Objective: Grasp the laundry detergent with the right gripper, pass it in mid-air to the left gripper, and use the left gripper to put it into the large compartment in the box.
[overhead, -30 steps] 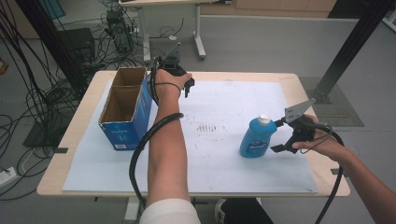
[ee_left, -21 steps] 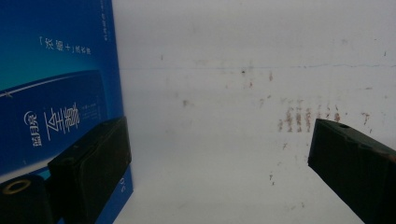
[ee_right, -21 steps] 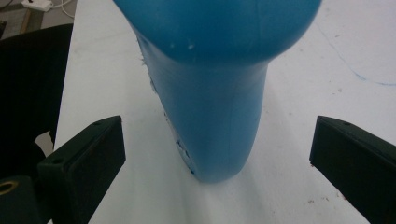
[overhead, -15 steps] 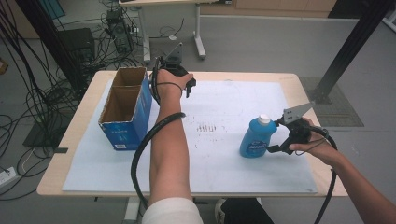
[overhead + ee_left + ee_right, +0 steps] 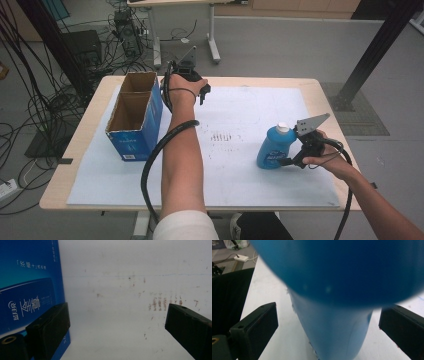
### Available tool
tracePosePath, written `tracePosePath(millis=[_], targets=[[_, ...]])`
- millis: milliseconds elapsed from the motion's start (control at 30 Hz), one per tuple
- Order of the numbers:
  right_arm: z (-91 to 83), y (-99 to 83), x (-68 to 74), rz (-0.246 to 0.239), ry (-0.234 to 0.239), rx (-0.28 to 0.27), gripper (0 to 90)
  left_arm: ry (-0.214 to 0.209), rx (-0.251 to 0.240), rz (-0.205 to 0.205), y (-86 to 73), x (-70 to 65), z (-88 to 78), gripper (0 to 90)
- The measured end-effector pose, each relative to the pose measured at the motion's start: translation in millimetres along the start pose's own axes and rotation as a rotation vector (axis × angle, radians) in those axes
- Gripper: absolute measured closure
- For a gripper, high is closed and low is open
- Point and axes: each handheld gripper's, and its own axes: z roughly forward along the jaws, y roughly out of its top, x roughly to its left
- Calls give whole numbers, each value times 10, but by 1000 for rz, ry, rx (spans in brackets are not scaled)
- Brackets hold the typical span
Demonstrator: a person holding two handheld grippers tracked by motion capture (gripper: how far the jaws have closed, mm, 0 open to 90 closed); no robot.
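Because the right claw [image 5: 289, 161] stands spread around the base of the upright blue bottle [image 5: 272, 147] at four o'clock on the table [image 5: 310, 84], a low squeeze could topple it, while the left claw [image 5: 202, 95], spread and empty, waits beside the box [image 5: 134, 120].

In your right gripper view the blue bottle [image 5: 337, 290] sits so close that its upper body is a blur and the top edge cuts it off; no label reads. Your left forearm [image 5: 181, 165] hides part of the white mat [image 5: 240, 115] in the high view. The blue box [image 5: 27, 290] runs past the left edge of your left gripper view, its printing cropped.
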Motion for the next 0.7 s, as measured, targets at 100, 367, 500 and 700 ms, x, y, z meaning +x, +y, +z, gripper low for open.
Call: tracePosePath(millis=[100, 367, 500, 700], targets=[[16, 15, 4, -2, 3, -27, 19, 1, 1, -1, -3, 17, 1, 64], [66, 30, 27, -13, 7, -39, 18, 1, 0, -3, -14, 19, 3, 64], [60, 42, 35, -12, 5, -46, 18, 1, -2, -1, -17, 20, -3, 64], [50, 51, 34, -20, 1, -58, 17, 1, -2, 1, -19, 20, -18, 64]])
